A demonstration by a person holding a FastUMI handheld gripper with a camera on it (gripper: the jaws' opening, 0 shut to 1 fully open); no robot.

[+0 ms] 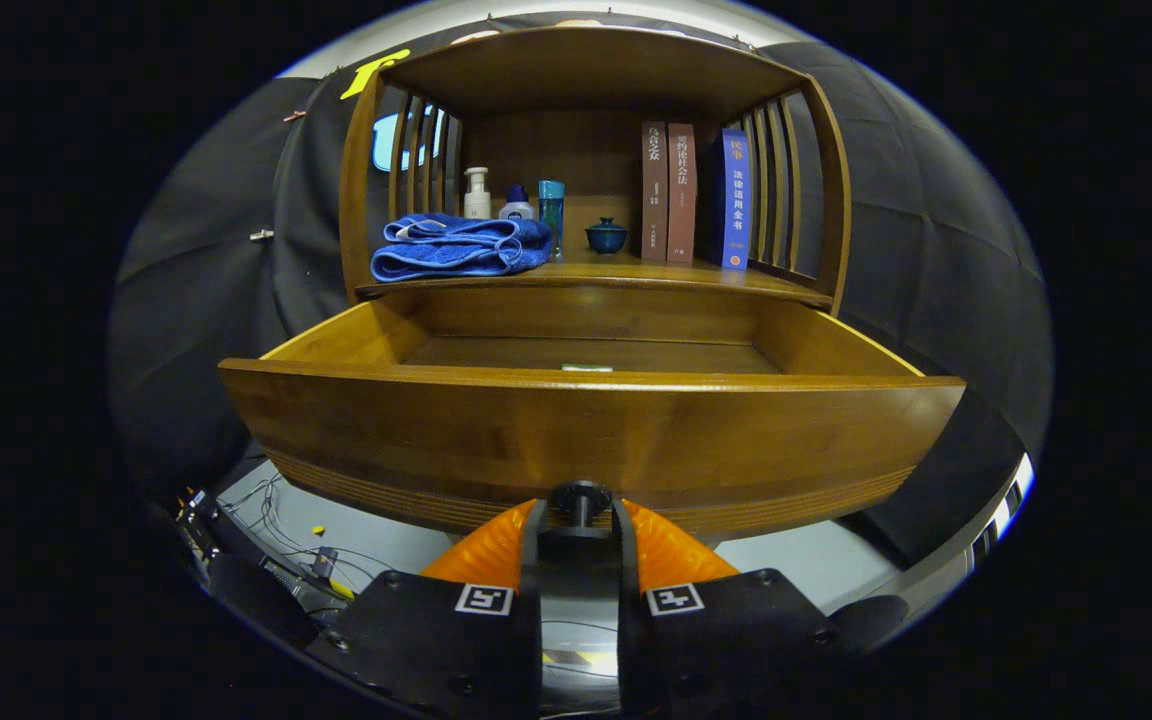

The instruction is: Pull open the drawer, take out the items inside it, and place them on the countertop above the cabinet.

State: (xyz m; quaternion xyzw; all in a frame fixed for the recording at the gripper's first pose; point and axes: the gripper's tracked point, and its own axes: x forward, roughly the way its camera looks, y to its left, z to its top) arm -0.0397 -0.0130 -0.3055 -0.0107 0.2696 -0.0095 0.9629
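- Pulling the drawer [591,425] fully clear is judged to be the step in hand; it already stands well out from the cabinet, so little or no further travel seems to be needed.
- The pull should be kept straight and level along the drawer's line, so that the front is not twisted or dragged downward by the knob [579,497].
- Before the knob is let go, it should be checked that the interior can be reached from above.
- The gripper [579,520] is seen narrowed around the knob, with one finger close on either side of its stem; both appear to press on it, and the grasp is judged to be clenched on the knob.
- Inside the drawer, a small pale item [587,368] is glimpsed just behind the front panel's top edge; what it is cannot be told.
- The countertop [636,275], where the items are to be placed, lies just above and behind the drawer, already bearing a folded blue towel [458,248], bottles, a small pot and books.
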